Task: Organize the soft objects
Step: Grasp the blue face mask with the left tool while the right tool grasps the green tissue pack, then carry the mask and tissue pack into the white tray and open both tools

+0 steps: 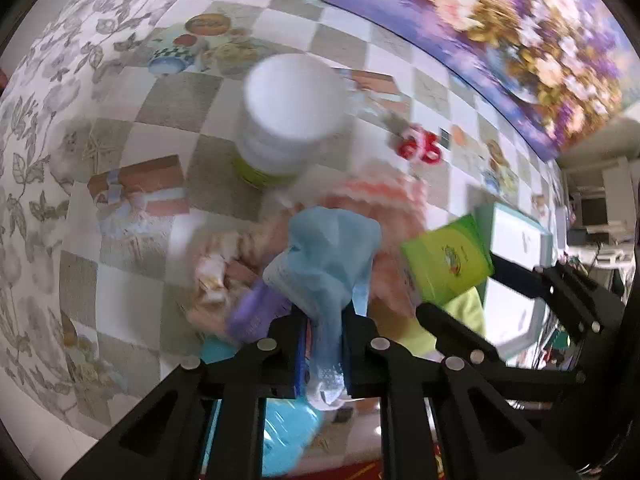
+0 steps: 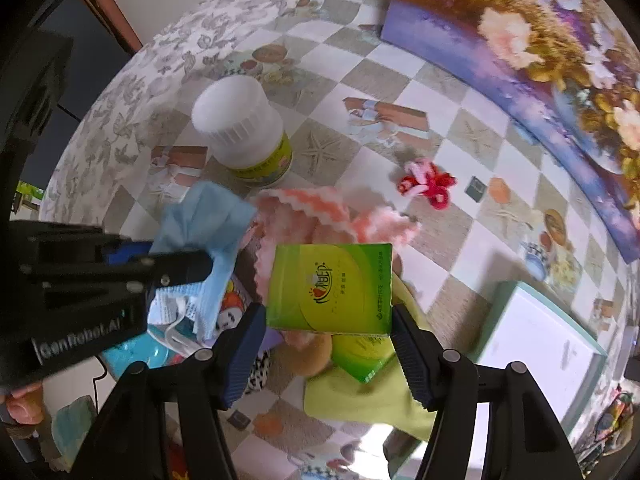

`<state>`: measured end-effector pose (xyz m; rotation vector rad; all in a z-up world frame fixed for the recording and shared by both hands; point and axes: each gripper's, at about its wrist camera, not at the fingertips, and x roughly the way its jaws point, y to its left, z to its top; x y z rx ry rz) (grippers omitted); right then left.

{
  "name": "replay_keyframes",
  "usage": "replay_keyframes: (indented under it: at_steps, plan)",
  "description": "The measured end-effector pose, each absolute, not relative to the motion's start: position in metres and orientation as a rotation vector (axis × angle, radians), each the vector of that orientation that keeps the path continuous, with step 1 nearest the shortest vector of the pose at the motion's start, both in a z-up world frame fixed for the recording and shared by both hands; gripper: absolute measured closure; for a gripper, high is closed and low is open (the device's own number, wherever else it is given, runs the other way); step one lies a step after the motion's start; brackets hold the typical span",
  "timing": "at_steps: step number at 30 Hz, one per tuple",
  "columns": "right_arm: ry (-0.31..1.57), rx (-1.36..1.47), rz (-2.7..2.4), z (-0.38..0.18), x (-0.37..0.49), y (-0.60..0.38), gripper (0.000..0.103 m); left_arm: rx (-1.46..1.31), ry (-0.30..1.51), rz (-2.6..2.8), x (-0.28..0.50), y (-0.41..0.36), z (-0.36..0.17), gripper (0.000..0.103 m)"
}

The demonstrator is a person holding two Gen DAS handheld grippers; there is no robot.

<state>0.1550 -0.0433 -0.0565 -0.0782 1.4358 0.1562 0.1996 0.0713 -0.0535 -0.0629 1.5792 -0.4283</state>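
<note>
The sorting looks to be in its early-to-middle part. The left tongs (image 2: 188, 268) are clamped on a blue face mask (image 1: 324, 256), pinched thin between the pads and held above the heap. The right tongs (image 2: 328, 320) are closed on a green tissue pack (image 2: 330, 286), one pad on each side, also clear of the table (image 2: 460, 232).

Below them, near the middle of the table, soft things lie jumbled together: a pink wavy-edged cloth (image 2: 320, 208), a yellow-green cloth (image 2: 360, 396) with a second green pack (image 2: 360, 356) on it, and a brown plush piece that cannot be made out well. A red hair tie (image 2: 426, 186) lies apart to the right, beyond the pile. A white box (image 2: 536, 340) sits on the right; whether it is the destination cannot be told. Nothing appears placed yet, and most of the heap is left.
</note>
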Motion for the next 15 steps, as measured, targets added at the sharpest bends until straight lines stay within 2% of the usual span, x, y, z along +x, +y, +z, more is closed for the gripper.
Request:
replay_keyframes:
  at_steps: [15]
  plan:
    - [1.384, -0.054, 0.092, 0.002, 0.101, -0.083, 0.036, 0.023, 1.54, -0.519, 0.145, 0.026, -0.006, 0.09]
